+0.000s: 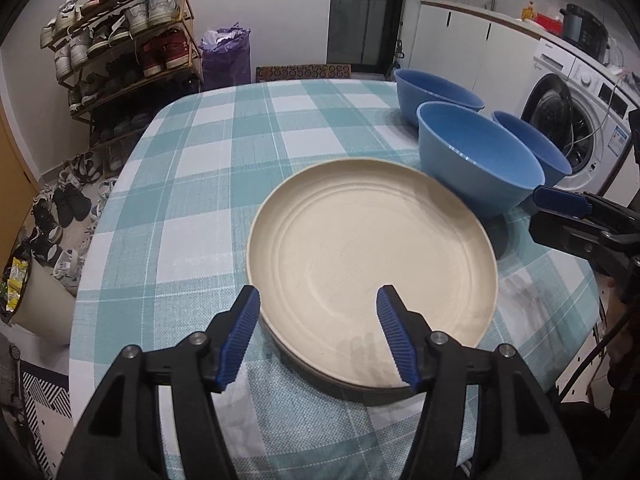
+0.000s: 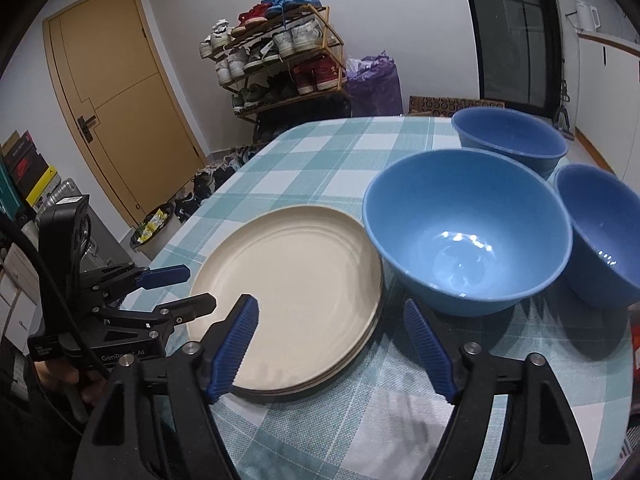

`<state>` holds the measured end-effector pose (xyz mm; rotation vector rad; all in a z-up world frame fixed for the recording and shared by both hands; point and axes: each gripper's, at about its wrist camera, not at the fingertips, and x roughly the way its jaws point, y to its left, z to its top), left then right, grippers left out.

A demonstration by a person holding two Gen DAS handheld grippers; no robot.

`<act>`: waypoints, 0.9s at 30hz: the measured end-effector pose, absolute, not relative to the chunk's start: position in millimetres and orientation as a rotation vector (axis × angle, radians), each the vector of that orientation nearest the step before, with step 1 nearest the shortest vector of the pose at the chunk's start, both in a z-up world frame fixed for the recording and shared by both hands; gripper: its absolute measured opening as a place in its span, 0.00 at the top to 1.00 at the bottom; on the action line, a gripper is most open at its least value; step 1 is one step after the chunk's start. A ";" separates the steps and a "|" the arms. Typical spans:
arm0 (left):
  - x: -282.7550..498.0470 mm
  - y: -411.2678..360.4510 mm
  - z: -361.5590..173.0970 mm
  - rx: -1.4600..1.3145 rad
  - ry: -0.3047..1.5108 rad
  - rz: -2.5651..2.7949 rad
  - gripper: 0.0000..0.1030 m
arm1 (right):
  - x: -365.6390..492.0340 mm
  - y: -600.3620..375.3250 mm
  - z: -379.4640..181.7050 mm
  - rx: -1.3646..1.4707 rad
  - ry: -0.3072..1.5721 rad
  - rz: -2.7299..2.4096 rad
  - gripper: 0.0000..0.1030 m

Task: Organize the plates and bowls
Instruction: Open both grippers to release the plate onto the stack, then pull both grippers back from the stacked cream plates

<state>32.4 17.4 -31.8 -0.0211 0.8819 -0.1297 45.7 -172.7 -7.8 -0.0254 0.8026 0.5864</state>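
A stack of cream plates (image 1: 372,248) (image 2: 292,284) lies on the checked tablecloth. Three blue bowls stand upright to its right: a near bowl (image 1: 480,160) (image 2: 468,232) touching the plates' rim, a far bowl (image 1: 438,94) (image 2: 512,140) and a right bowl (image 1: 536,144) (image 2: 600,232). My left gripper (image 1: 318,294) (image 2: 188,288) is open, spanning the near left rim of the plates without gripping it. My right gripper (image 2: 330,302) is open too, one finger over the plates' near right edge and the other above the cloth before the near bowl. A blue pad (image 1: 556,196) of the right gripper shows at the left wrist view's right edge.
The table (image 1: 200,160) has rounded corners; its right edge runs close beside the bowls. A shoe rack (image 1: 124,40) and loose shoes sit beyond the far left, a washing machine (image 1: 572,120) to the right, a wooden door (image 2: 116,100) at the left.
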 end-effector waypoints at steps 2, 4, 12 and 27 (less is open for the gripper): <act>30.2 18.9 -24.1 -0.033 0.851 -0.122 0.10 | 42.5 -176.7 0.5 -0.025 0.782 0.583 0.13; 28.2 20.9 -16.5 -0.049 0.824 -0.126 0.07 | 40.8 -179.3 7.0 -0.016 0.778 0.594 0.08; 27.8 29.6 -0.2 -0.094 0.794 -0.142 0.00 | 31.8 -187.7 32.6 -0.029 0.732 0.599 0.01; 35.3 33.7 40.6 -0.116 0.709 -0.142 0.00 | 20.1 -242.7 95.7 -0.015 0.613 0.528 0.01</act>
